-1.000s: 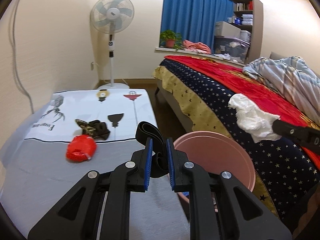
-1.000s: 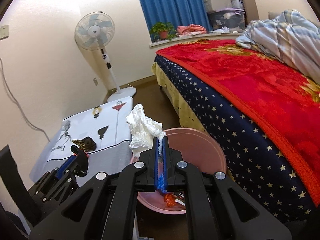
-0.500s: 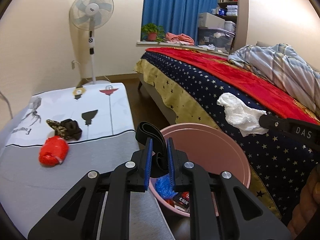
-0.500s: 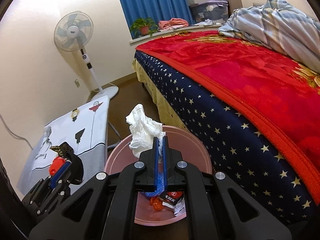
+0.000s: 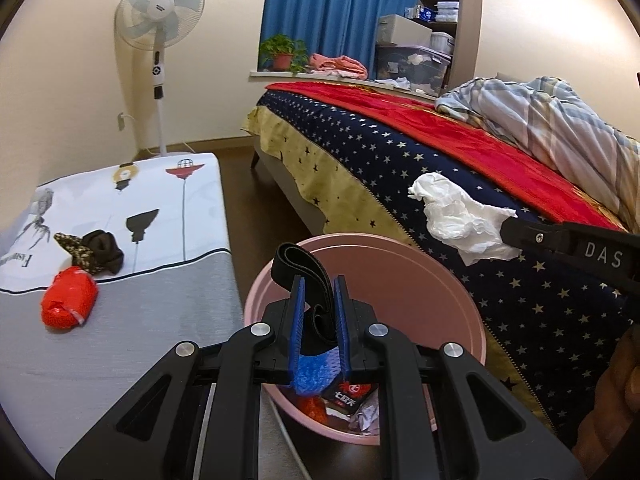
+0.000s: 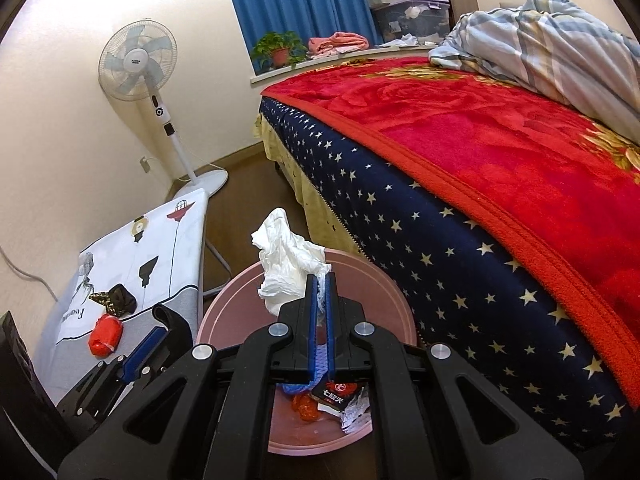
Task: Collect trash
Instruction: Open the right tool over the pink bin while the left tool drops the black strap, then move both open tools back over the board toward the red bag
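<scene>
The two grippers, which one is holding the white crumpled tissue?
The right gripper holds the white tissue above the pink bin; the left gripper grips a black band instead.

Warm, bright indoor light, sharp focus, strong fisheye bending and dark corners.

"DAS" on right hand-held gripper (image 5: 505, 229) arm.

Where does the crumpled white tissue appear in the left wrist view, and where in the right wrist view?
Left wrist view: the white tissue is at right of centre, held by the right gripper, in front of the bed.
Right wrist view: the white tissue is at centre, just above the jaws.
Shared landmark: the pink bin, under the tissue in both views.
</scene>
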{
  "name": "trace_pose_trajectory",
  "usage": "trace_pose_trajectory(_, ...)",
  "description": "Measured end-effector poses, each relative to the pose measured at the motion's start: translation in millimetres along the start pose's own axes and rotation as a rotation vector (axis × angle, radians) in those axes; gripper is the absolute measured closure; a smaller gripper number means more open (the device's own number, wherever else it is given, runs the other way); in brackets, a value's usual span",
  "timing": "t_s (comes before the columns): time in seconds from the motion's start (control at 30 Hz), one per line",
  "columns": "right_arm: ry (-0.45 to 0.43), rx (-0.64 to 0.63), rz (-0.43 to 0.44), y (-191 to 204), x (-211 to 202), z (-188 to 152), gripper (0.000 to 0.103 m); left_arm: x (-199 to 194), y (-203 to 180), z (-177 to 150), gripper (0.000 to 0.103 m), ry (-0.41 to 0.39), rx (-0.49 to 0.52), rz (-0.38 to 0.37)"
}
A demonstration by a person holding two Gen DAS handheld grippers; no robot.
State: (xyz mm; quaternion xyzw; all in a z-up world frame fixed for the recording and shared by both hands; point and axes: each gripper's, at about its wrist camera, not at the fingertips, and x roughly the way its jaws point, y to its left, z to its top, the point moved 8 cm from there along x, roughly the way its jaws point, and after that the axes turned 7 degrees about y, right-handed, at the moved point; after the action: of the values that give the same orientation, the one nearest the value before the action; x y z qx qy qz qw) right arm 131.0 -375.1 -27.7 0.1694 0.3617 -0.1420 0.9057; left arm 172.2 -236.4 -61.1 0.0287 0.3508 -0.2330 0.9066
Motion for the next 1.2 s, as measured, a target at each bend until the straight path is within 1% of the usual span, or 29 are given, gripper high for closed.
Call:
trace_pose_trajectory(0.07,0.003,0.003,-0.009,-2.0,0.1,-0.1,0.098,1.0,-4.0,0.2,0.085,0.003,-0.001,-0.024)
trace_pose_trajectory(0.1,0.004,0.006,-0.015,-3.6,0.4,0.0,0.095,1.5,-7.1,0.4,0.077,0.004,0.000,-0.042)
trace_pose_trajectory(0.13,0.007,0.016,-0.029,-6.5,1.2,-0.2,0.093,1.9,-8.9,0.4,0.072,0.006,0.002,-0.048)
trace_pose_trajectory(0.17,0.011,0.022,-0.036,-8.7,1.9,-0.9,0.088,1.3,-9.6,-0.2,0.067,0.003,0.003,-0.049)
trace_pose_trajectory(0.2,0.013,0.031,-0.041,-11.1,2.4,-1.3,0.083,0.0,-8.9,-0.5,0.067,0.000,0.005,-0.045)
trace_pose_trajectory(0.23,0.011,0.042,-0.039,-13.4,2.0,-1.5,0.072,-0.5,-8.2,-0.7,0.067,0.000,0.005,-0.043)
trace_pose_trajectory(0.27,0.008,0.049,-0.040,-15.0,1.0,-1.5,0.064,-1.4,-6.9,-0.7,0.067,0.000,0.002,-0.042)
trace_pose_trajectory(0.3,0.005,0.052,-0.042,-16.0,0.3,-1.2,0.062,-3.9,-4.6,-0.6,0.067,-0.003,-0.001,-0.041)
trace_pose_trajectory(0.53,-0.001,0.036,-0.021,-8.4,-4.1,-5.0,0.062,-21.4,7.4,0.0,0.067,-0.024,-0.006,-0.026)
trace_pose_trajectory(0.67,-0.016,0.009,0.009,2.6,-10.2,-6.2,0.062,-34.2,21.1,1.5,0.067,-0.042,-0.027,-0.008)
trace_pose_trajectory(0.83,-0.033,-0.032,0.061,23.5,-16.9,-9.4,0.062,-47.0,44.9,0.6,0.067,-0.059,-0.068,0.029)
trace_pose_trajectory(1.0,-0.045,-0.061,0.110,43.7,-20.7,-12.8,0.062,-51.5,65.7,-2.9,0.067,-0.060,-0.104,0.062)
trace_pose_trajectory(1.2,-0.048,-0.122,0.157,71.8,-15.7,-17.2,0.062,-55.0,100.6,-6.4,0.067,-0.065,-0.180,0.114)
